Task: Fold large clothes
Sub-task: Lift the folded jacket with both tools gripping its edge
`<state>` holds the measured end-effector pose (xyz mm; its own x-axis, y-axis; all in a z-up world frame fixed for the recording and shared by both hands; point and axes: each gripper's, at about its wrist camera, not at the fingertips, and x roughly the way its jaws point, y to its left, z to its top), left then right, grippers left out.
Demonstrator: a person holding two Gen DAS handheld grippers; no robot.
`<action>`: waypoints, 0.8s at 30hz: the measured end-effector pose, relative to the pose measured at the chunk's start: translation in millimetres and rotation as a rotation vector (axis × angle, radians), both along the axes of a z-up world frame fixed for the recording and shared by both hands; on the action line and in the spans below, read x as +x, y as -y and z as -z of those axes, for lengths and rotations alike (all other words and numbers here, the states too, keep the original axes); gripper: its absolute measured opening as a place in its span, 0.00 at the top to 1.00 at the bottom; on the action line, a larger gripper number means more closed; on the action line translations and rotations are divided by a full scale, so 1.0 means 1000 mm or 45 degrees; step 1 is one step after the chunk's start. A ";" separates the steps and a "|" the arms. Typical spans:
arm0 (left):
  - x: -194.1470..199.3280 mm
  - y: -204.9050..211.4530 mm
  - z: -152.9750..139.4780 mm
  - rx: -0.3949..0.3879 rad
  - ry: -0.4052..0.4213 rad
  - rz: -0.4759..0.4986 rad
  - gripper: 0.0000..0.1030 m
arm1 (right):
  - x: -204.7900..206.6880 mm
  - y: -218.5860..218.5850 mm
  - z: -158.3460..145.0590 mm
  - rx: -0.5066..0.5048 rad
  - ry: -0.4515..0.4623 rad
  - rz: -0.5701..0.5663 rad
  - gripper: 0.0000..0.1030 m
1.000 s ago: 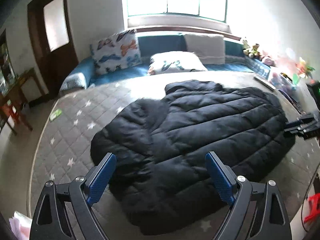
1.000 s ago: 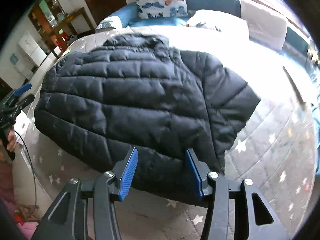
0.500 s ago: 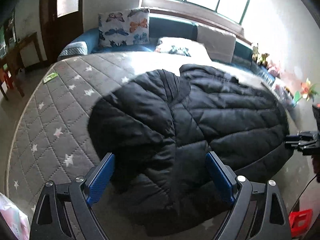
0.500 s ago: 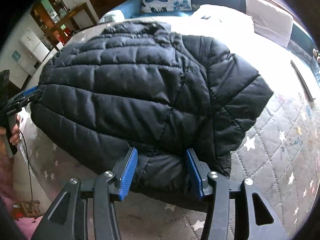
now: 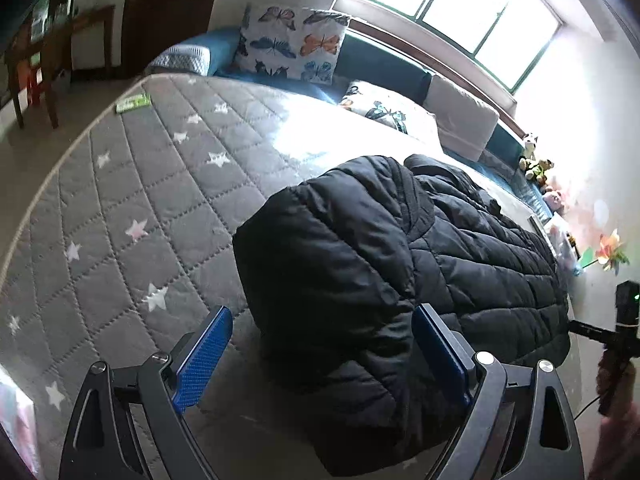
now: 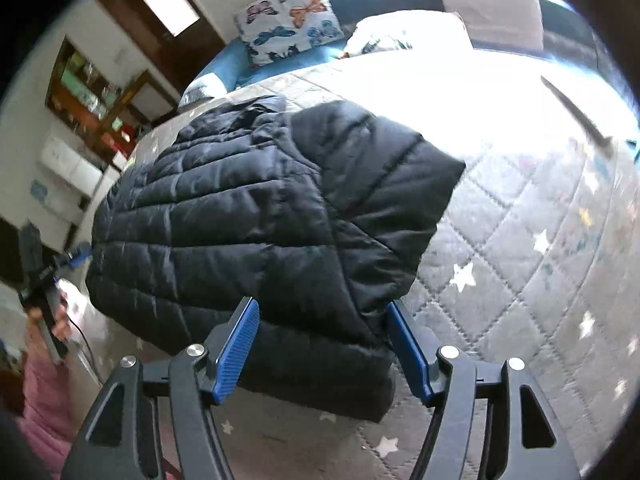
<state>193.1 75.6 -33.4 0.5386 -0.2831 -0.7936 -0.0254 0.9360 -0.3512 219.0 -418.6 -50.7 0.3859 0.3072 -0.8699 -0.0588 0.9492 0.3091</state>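
A black quilted puffer jacket (image 5: pixel 400 280) lies spread on a grey star-patterned mattress (image 5: pixel 140 200). In the left wrist view my left gripper (image 5: pixel 320 360) is open, its blue pads either side of the jacket's near corner and sleeve. In the right wrist view the jacket (image 6: pixel 260 232) fills the middle, and my right gripper (image 6: pixel 324 352) is open with its blue pads astride the jacket's near hem corner. Neither gripper holds cloth. The right gripper shows small at the far right in the left wrist view (image 5: pixel 600 334).
Butterfly pillows (image 5: pixel 292 46) and a grey cushion (image 5: pixel 460 120) lie at the head by the window. Soft toys (image 5: pixel 536 164) sit on the right ledge. A wooden table (image 5: pixel 44 52) stands left. A green card (image 5: pixel 134 102) lies on the mattress corner.
Both grippers have moved closer to the jacket's near corners and swung outward, so the jacket looks larger. The right gripper's jaws have widened. The jacket has not moved.
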 end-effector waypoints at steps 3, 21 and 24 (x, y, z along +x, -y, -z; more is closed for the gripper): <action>0.004 -0.001 0.007 -0.050 -0.012 -0.011 0.05 | 0.007 0.010 0.009 0.075 -0.016 0.039 0.27; 0.037 -0.020 0.055 -0.370 -0.131 -0.049 0.00 | 0.041 0.035 0.053 0.415 -0.131 0.125 0.05; 0.043 -0.020 0.063 -0.427 -0.150 -0.051 0.00 | 0.041 0.036 0.053 0.426 -0.143 0.113 0.02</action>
